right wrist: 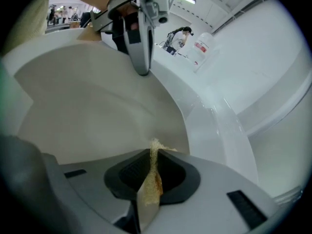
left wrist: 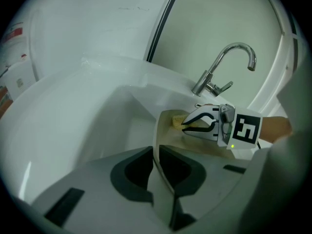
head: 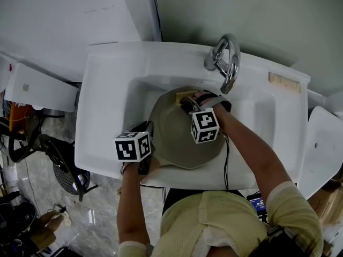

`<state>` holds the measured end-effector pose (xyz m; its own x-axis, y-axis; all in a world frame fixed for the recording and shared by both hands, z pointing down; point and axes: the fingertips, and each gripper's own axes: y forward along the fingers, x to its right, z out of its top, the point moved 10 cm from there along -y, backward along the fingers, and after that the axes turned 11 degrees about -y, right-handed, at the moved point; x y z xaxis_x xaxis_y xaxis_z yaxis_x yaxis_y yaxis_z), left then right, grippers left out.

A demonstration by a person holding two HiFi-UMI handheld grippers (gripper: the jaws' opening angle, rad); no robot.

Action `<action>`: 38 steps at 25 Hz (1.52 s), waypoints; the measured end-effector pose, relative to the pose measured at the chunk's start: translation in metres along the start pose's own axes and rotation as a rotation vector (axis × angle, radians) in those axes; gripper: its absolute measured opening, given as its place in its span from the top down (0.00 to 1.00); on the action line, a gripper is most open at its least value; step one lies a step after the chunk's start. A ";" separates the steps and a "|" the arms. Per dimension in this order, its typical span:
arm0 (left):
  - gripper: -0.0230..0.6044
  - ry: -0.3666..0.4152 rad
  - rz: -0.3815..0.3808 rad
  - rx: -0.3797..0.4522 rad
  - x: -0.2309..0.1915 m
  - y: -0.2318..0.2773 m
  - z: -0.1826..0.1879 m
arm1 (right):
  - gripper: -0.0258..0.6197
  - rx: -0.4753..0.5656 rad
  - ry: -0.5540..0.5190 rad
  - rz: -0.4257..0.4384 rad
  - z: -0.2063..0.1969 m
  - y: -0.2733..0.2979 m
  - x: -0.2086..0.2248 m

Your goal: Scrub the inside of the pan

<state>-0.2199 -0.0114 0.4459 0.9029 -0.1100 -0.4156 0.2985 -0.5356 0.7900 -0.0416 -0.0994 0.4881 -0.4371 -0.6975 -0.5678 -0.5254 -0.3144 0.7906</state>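
A beige pan (head: pixel 174 138) lies tilted in the white sink (head: pixel 107 95). My left gripper (head: pixel 146 131) is shut on the pan's near-left rim; in the left gripper view the thin rim (left wrist: pixel 157 130) runs between the closed jaws (left wrist: pixel 156 152). My right gripper (head: pixel 188 103) reaches inside the pan at its far side, shut on a yellow sponge (head: pixel 184 95). In the right gripper view the sponge (right wrist: pixel 152 177) is pinched between the jaws (right wrist: pixel 152 152) against the pan's inner wall (right wrist: pixel 97 116). The left gripper view also shows the right gripper (left wrist: pixel 187 125) and the sponge (left wrist: pixel 177 121).
A chrome faucet (head: pixel 227 63) arches over the sink's back edge, just beyond the right gripper. A small bar (head: pixel 284 82) lies on the sink's right ledge. White wall panels rise behind the sink. Dark gear (head: pixel 32 149) sits on the floor at left.
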 end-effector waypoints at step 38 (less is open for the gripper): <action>0.82 0.005 0.025 0.001 0.002 0.002 0.000 | 0.86 0.001 0.625 0.098 0.031 0.028 -0.021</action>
<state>-0.2172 -0.0130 0.4462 0.9114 -0.1190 -0.3940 0.2758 -0.5340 0.7993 -0.0699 -0.0742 0.5152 0.0258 -0.9676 -0.2512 -0.5051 -0.2295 0.8320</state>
